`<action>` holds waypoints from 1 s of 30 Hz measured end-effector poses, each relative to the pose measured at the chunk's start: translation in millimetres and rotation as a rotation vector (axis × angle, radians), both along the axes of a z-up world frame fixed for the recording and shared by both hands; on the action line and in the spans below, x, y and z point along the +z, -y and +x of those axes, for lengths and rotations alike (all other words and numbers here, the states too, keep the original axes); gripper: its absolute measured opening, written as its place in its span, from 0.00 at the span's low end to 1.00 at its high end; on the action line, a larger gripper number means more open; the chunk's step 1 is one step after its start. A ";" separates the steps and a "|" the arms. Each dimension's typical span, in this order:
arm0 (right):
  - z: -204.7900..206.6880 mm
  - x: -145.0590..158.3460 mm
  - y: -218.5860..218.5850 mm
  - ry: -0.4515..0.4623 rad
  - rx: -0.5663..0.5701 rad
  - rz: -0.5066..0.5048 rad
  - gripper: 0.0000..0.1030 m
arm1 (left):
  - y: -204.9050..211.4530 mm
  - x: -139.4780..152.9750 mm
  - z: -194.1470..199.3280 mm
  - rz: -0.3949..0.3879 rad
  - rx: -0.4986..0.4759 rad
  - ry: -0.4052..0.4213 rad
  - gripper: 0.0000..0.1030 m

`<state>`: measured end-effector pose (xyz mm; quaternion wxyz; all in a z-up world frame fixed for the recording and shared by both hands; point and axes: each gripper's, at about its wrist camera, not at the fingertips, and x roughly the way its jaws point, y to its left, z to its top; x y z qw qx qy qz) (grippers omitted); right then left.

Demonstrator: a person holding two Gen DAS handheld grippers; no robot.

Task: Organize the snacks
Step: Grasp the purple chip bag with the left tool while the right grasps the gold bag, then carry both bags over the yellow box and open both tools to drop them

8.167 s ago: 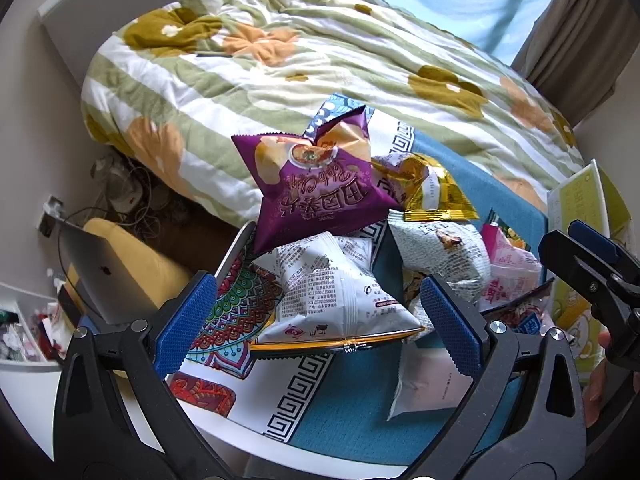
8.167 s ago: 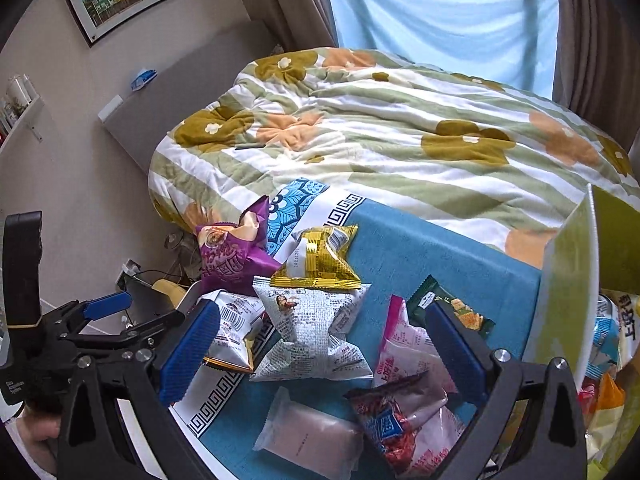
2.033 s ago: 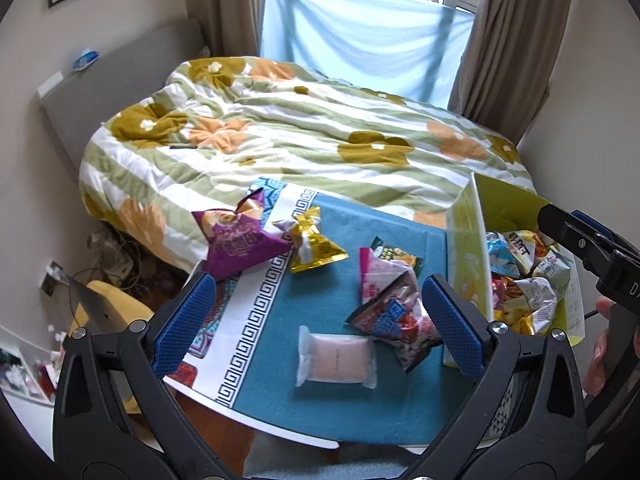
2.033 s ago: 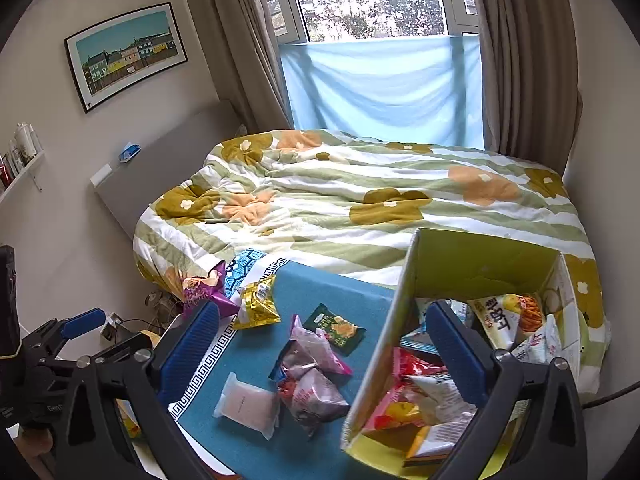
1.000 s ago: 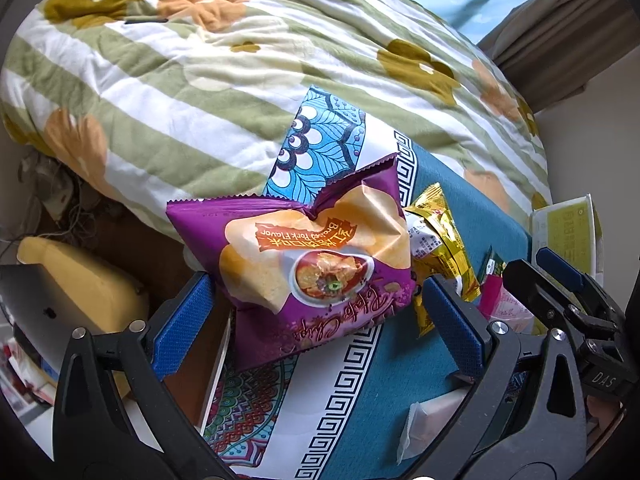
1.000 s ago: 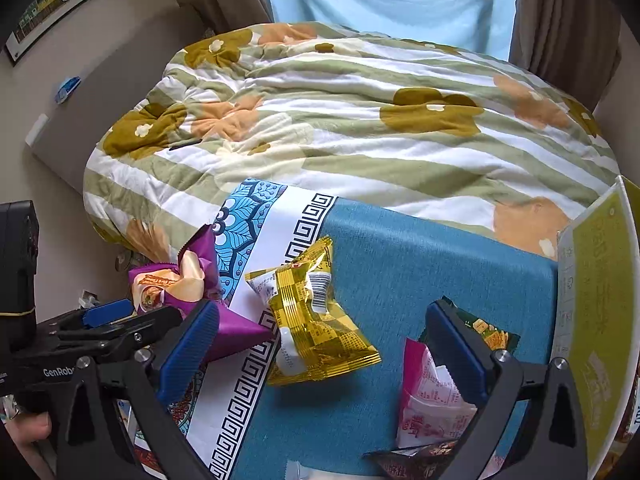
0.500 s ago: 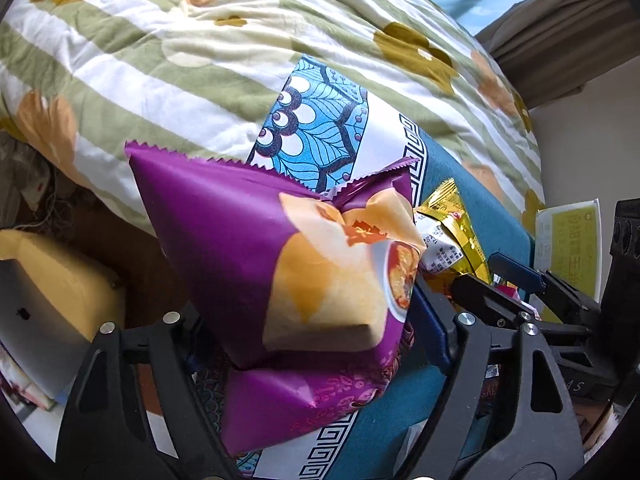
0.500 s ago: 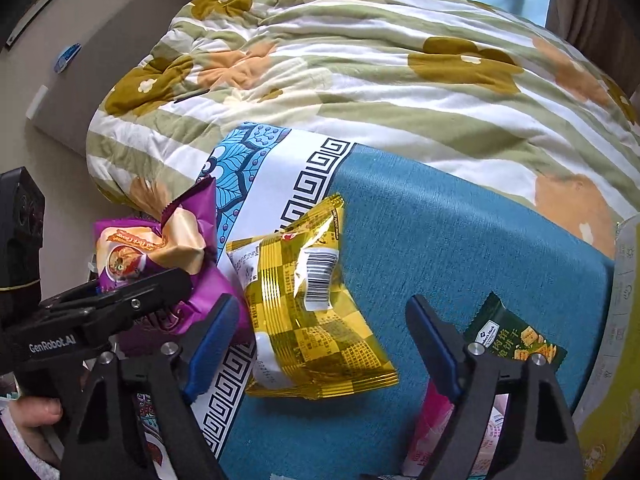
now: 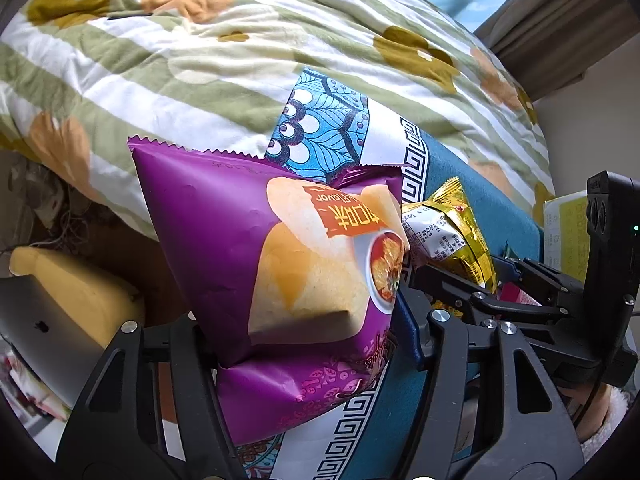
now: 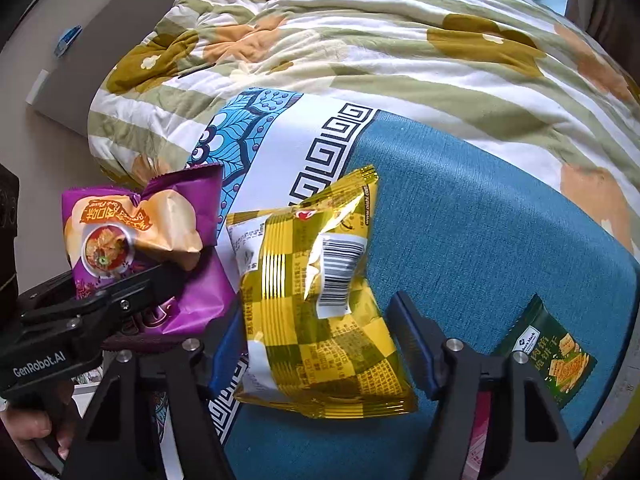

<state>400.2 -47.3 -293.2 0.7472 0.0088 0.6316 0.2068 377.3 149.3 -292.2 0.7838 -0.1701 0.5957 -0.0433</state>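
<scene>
My left gripper (image 9: 300,320) is shut on a purple chip bag (image 9: 280,264), which bulges up between its fingers; the same bag shows at the left of the right wrist view (image 10: 136,248). My right gripper (image 10: 316,340) is closed around a gold snack bag (image 10: 320,312) lying on the blue tablecloth (image 10: 480,208); its blue pads press both sides of the bag. The gold bag also shows in the left wrist view (image 9: 448,232).
A small green cracker packet (image 10: 552,356) lies at the right, with a pink packet (image 10: 480,432) below it. The yellow box edge (image 9: 564,228) stands at the far right. A bed with a floral quilt (image 10: 380,40) lies behind the table. A laptop (image 9: 40,344) sits lower left.
Both grippers have closed in: the left has squeezed the purple bag tighter and raised it slightly, and the right has narrowed from wide open onto the gold bag.
</scene>
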 end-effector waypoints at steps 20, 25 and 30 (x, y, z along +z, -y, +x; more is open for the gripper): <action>-26.5 46.6 -2.3 0.141 0.007 0.014 0.35 | 10.1 53.0 -30.0 0.050 -0.047 0.114 0.50; -48.5 85.8 8.8 0.213 -0.038 0.013 0.35 | 22.4 86.5 -42.4 0.048 -0.104 0.176 0.50; -72.3 126.8 29.4 0.285 -0.105 0.002 0.35 | 47.5 123.9 -50.1 0.034 -0.183 0.245 0.50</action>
